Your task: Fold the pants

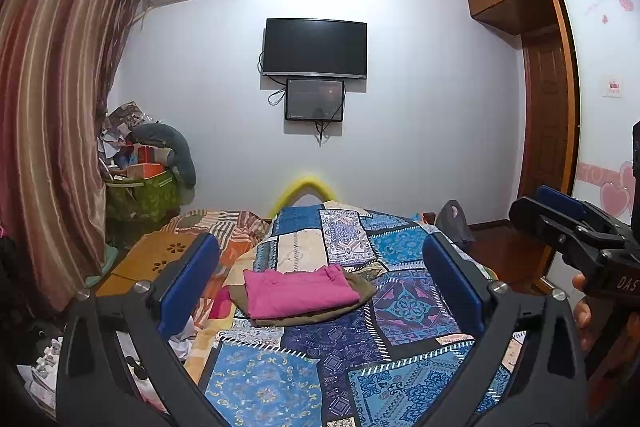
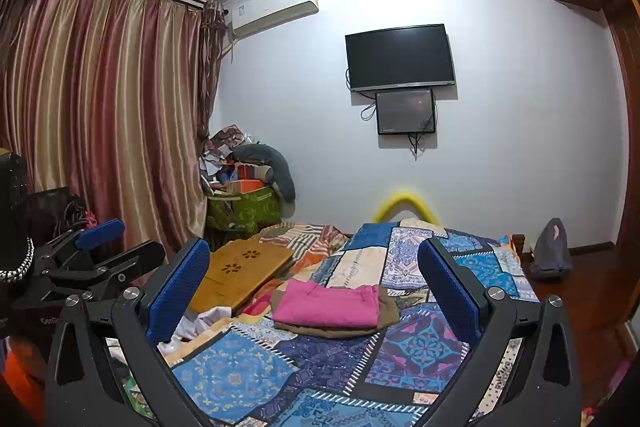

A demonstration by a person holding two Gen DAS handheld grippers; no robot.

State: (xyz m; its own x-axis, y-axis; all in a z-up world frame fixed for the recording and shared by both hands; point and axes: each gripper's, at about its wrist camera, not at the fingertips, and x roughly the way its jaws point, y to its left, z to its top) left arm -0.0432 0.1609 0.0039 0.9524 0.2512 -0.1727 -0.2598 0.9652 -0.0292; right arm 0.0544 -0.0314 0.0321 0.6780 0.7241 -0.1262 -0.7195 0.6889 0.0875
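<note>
Lying folded into a neat rectangle, the pink pants [image 1: 298,291] sat on top of a folded olive-brown garment [image 1: 360,289] near the middle of the bed [image 1: 400,379], on its blue patchwork quilt [image 1: 328,347]. Stitched seams showed at the right end of the pink fabric, and the olive piece stuck out beneath it on the right and front edges.

Both grippers hung above the bed, well clear of the cloth. The left gripper [image 1: 320,279] had its blue pads spread wide and held nothing; the right gripper [image 2: 314,287] was equally wide and empty-handed. From the left wrist view, the right gripper appeared at the frame's right edge, partly cut off, so its fingers could not be judged there.

A wooden lap tray [image 2: 240,275] rested on the bed's left side. In the corner by the curtain [image 2: 100,107], a green fabric bin [image 2: 244,211] was heaped with boxes and papers too jumbled to identify, a grey cushion [image 2: 276,163] draped over them.
</note>
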